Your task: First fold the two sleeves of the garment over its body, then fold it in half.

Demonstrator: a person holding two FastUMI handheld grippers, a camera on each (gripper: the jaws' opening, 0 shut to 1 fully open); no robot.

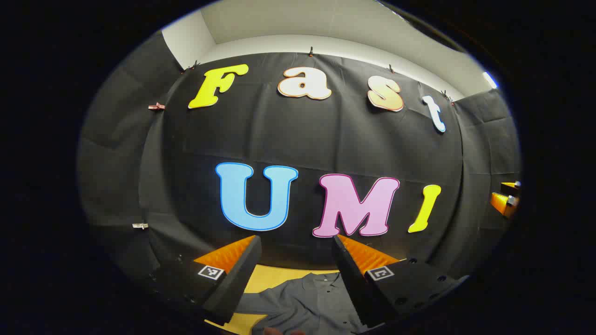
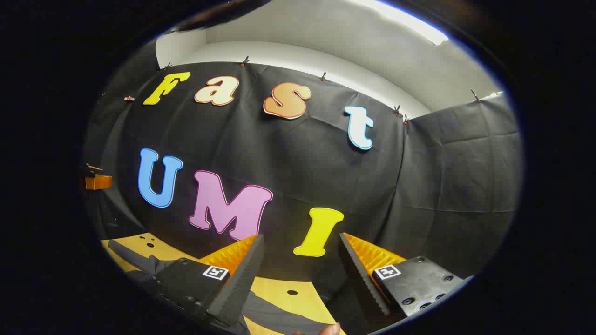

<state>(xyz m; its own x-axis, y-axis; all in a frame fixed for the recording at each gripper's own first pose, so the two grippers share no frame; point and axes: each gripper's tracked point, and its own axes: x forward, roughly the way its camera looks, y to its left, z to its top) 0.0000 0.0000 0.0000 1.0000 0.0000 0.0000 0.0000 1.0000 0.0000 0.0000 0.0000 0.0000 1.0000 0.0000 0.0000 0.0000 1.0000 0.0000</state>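
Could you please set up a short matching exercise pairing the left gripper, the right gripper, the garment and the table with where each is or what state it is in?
Things:
1. left gripper
2. right gripper
3. garment
4. table

States or places:
A. yellow surface with small dark holes
B. open, raised directly over the grey cloth
C. grey, lying flat, buttons visible
D. open, raised over the yellow surface and a strip of cloth

Pairs: 1-B, 2-D, 3-C, 4-A
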